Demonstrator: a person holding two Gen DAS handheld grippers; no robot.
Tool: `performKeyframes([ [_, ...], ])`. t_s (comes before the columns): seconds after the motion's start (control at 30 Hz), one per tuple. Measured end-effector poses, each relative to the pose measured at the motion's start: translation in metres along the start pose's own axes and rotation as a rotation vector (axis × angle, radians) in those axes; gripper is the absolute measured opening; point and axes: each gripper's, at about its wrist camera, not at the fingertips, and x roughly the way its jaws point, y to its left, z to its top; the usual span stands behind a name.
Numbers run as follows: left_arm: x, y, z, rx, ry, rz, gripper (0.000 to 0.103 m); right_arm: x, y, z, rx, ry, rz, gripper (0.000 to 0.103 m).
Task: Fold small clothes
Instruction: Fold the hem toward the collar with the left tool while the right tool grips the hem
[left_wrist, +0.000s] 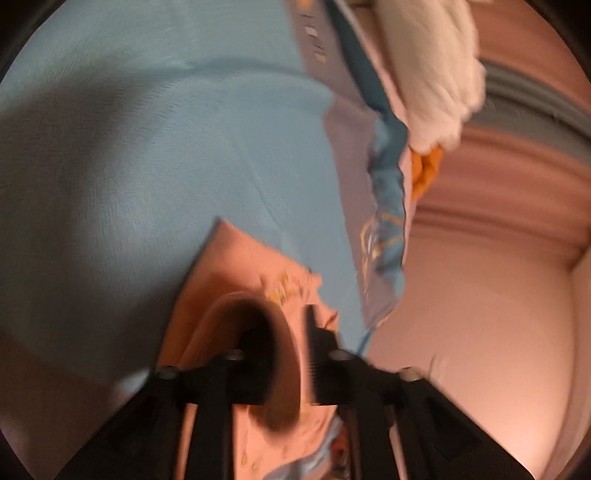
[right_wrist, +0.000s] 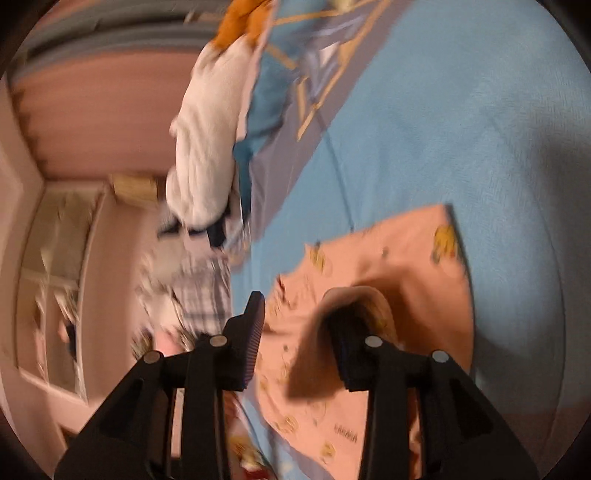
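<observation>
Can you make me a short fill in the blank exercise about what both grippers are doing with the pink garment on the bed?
1. Both grippers hold a small garment whose colour is ____.
2. The garment lies on a sheet coloured light ____.
3. The right gripper has the cloth draped over ____ of its fingers.
4. Near the bed's edge sits a fluffy ____ bundle.

Missing words: pink; blue; one; white

Both grippers are matte black: the left gripper and right gripper have angular linkage arms, round silver screws at the joints, and finely ribbed fingers.
</observation>
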Motion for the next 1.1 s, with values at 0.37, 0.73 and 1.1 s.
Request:
performKeyframes([
  [0.37,-0.043,-0.035,-0.003,0.164,-0.183,0.066,0.063,-0.037,0.016,0.0,-0.104,-0.183,-0.055,0.041],
  [0.73,0.017,-0.073,-0.078,0.601,0.152,0.316,0.063,0.02,0.072,-0.071,-0.707,0.119,-0.438,0.02],
  [1.1,0.074,-0.089,-0.042,0.658,-0.055,0.502,0.063,0.081,0.075,-0.042,-0.726,0.078,-0.623,0.018],
])
